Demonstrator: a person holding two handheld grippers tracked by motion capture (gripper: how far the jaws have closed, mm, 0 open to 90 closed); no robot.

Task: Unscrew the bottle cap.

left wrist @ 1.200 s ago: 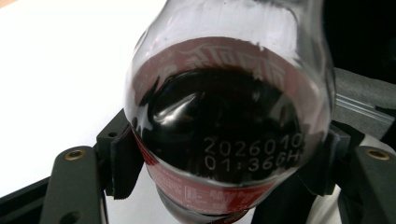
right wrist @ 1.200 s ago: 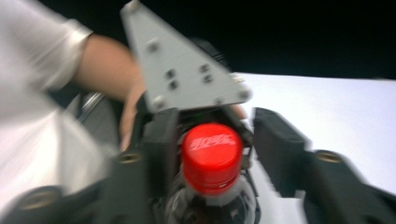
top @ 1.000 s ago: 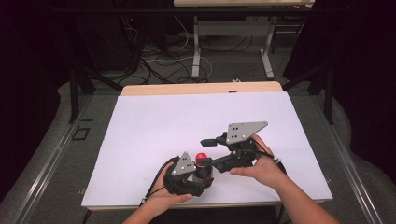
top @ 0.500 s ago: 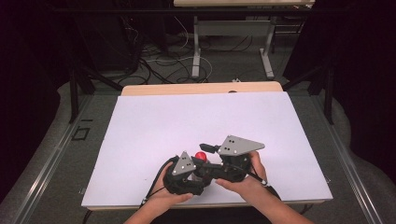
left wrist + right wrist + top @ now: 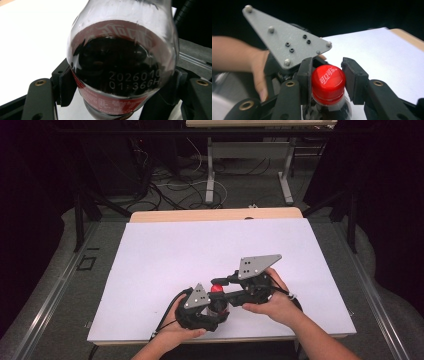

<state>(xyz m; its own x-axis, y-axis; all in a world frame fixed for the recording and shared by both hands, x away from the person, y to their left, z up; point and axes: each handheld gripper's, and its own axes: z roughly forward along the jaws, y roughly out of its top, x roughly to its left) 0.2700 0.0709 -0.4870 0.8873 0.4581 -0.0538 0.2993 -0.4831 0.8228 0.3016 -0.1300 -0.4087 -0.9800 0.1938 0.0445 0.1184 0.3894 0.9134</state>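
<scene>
Right gripper (image 5: 325,75) set round the red cap (image 5: 328,81), jaws flanking it, left jaw touching, right jaw just shy, so not quite closed. Left gripper (image 5: 120,87) clamped on the bottle (image 5: 122,67) body, holding it upright near the table's (image 5: 150,260) front edge. Cap straight above the left grip, bottle axis vertical; likely a twist next, right hand nearer the cap

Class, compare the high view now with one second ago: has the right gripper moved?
Yes. The right gripper has dropped back toward the white sheet's near edge and closed in on the bottle's red cap.
</scene>
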